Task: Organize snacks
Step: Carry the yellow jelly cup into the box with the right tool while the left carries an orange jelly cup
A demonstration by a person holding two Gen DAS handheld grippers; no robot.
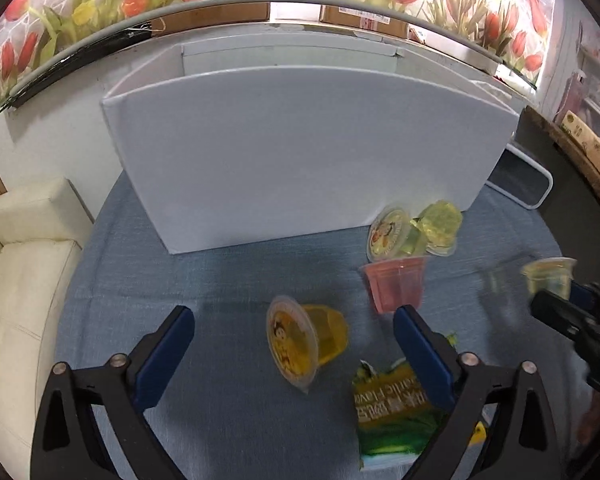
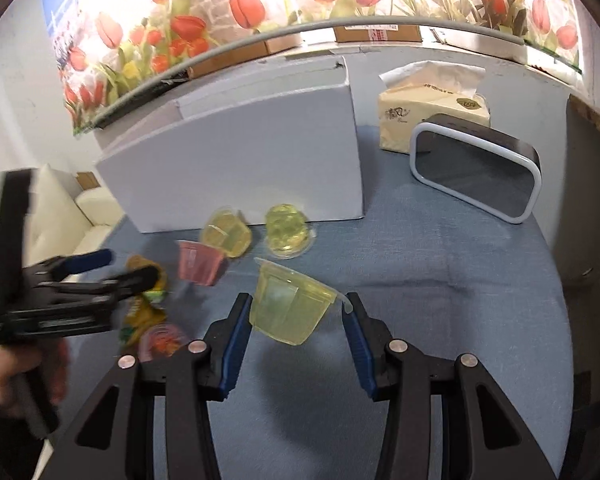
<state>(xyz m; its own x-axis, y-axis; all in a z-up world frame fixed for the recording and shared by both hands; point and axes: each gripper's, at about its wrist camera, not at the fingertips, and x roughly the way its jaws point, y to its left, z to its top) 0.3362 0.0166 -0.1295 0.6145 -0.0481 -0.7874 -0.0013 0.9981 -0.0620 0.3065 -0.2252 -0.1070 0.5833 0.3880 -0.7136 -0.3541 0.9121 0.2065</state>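
My right gripper (image 2: 296,304) is shut on a pale yellow jelly cup (image 2: 288,308) and holds it above the blue tablecloth (image 2: 440,280). The same cup (image 1: 548,276) shows at the right edge of the left wrist view. My left gripper (image 1: 294,316) is open over an orange jelly cup (image 1: 304,340) that lies on its side and touches neither finger. A green snack packet (image 1: 396,404) lies under its right finger. A pink jelly cup (image 1: 396,284) and two yellow-green cups (image 1: 392,236) (image 1: 440,224) sit in front of a tall white box (image 1: 300,148).
A tissue pack (image 2: 432,116) and a black device with a white rim (image 2: 476,168) stand to the right of the box. A cream sofa (image 1: 24,260) is beyond the table's left edge. A hand (image 2: 16,376) holds the left gripper.
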